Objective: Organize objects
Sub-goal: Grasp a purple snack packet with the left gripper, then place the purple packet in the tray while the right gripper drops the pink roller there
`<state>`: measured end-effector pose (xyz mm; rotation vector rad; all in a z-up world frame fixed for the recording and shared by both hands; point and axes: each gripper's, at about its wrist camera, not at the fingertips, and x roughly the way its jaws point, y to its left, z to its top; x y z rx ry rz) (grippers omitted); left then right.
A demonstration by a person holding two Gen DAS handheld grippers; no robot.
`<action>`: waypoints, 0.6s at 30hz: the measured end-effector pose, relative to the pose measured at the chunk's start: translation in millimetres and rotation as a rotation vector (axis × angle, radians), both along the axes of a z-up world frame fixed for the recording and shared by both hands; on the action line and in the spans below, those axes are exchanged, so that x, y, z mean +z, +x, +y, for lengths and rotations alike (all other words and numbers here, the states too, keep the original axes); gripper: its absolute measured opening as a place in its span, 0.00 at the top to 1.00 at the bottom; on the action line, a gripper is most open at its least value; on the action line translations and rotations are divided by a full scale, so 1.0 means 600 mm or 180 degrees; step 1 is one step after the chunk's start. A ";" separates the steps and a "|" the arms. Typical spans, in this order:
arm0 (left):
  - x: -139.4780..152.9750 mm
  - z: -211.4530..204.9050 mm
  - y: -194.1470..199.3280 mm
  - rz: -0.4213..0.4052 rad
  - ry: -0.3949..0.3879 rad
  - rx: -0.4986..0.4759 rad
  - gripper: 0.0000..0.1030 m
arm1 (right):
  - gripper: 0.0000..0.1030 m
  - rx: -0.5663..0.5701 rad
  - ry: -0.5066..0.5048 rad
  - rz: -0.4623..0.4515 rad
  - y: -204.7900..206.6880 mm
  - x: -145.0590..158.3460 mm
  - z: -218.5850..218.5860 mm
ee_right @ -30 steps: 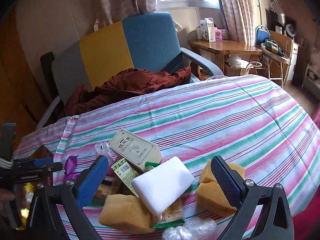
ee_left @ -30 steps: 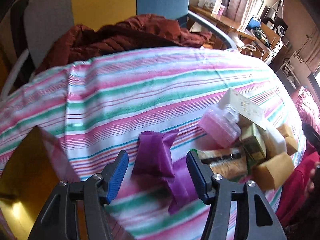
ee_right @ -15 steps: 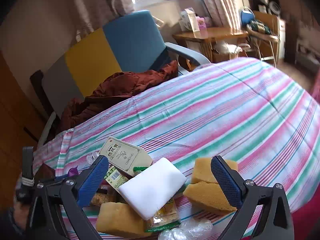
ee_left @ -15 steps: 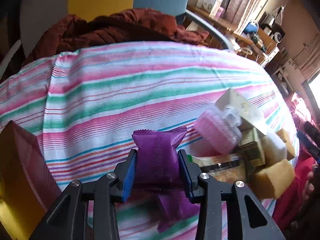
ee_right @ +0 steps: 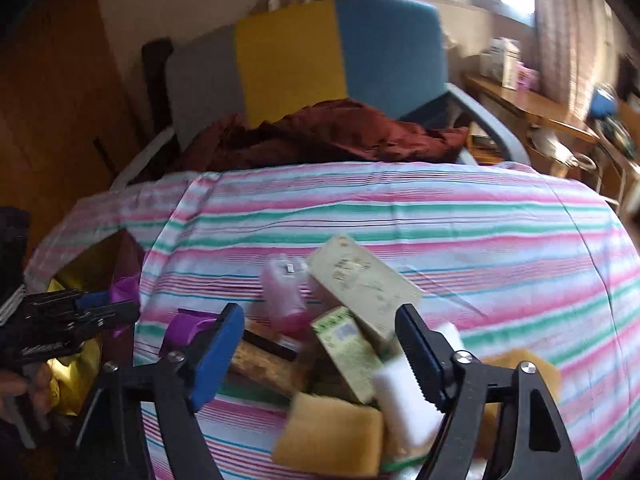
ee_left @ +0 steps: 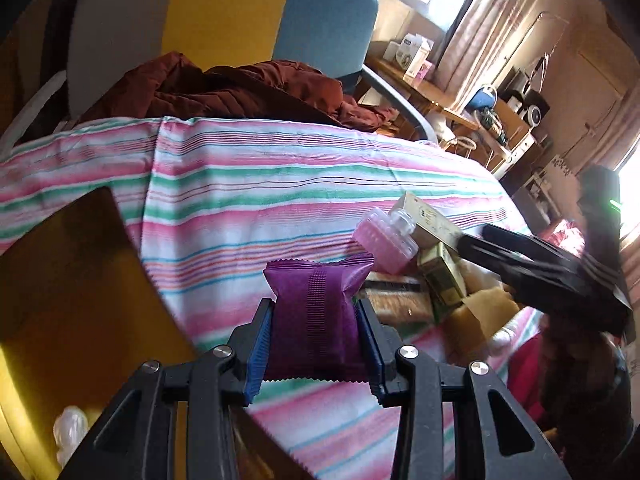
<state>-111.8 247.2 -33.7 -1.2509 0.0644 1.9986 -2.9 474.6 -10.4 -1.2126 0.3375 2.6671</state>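
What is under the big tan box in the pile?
The tan box leans on a green box and, at its left end, a pink bottle. A brown packet lies lower down. The pile hides what lies beneath that on the striped cloth.

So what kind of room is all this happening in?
Most likely a lived-in home: a cushioned armchair with a reddish-brown jacket dumped on it, curtained windows, and a striped cloth covering the table.
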 end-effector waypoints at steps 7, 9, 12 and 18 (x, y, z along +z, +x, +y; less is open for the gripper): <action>0.013 -0.064 0.018 -0.0079 0.0167 0.0129 0.60 | 0.35 0.0202 0.0213 -0.0522 -0.119 -0.051 -0.036; 0.014 -0.081 0.019 -0.0093 0.0192 0.0177 0.60 | 0.43 0.0167 0.0320 -0.0691 -0.144 -0.070 -0.035; 0.012 -0.107 0.021 -0.0133 0.0216 0.0257 0.60 | 0.73 0.0189 0.0646 -0.0725 -0.154 -0.070 -0.048; 0.014 -0.156 0.026 -0.0135 0.0288 0.0420 0.60 | 0.74 0.0202 0.0608 -0.0603 -0.124 -0.045 -0.059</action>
